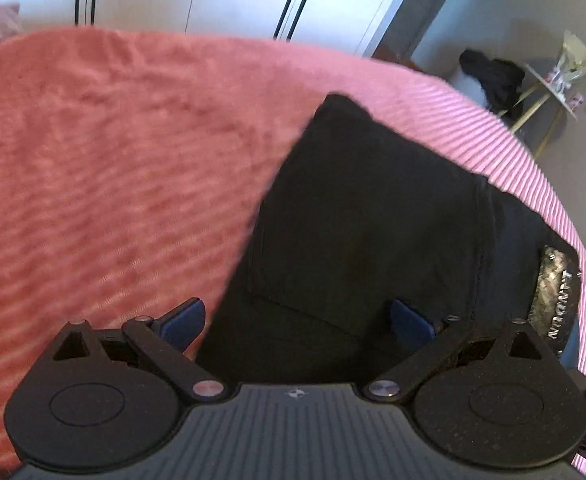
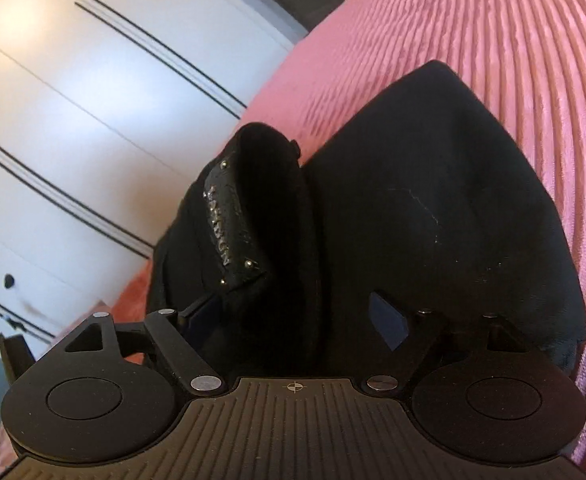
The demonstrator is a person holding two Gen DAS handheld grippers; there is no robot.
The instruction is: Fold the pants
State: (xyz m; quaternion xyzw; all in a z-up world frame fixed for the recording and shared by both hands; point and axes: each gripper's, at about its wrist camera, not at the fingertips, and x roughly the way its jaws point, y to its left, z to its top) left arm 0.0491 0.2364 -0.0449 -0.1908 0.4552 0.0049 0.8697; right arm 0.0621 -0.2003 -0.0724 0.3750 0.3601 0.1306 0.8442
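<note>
Black pants (image 1: 373, 216) lie folded on a pink ribbed bedspread (image 1: 113, 152). In the left wrist view a back pocket faces up and the waistband's leather label (image 1: 555, 296) is at the right. My left gripper (image 1: 297, 320) is open, its blue pads wide apart over the pants' near edge. In the right wrist view the pants (image 2: 433, 208) fill the middle, with the waistband and label (image 2: 229, 228) raised at the left. My right gripper (image 2: 293, 320) is open with pants fabric between its fingers.
White wardrobe doors (image 2: 73, 100) stand beyond the bed. A small side table (image 1: 553, 92) with a bag and a dark garment (image 1: 493, 76) sits at the far right on the floor. The bedspread (image 2: 513, 40) stretches wide around the pants.
</note>
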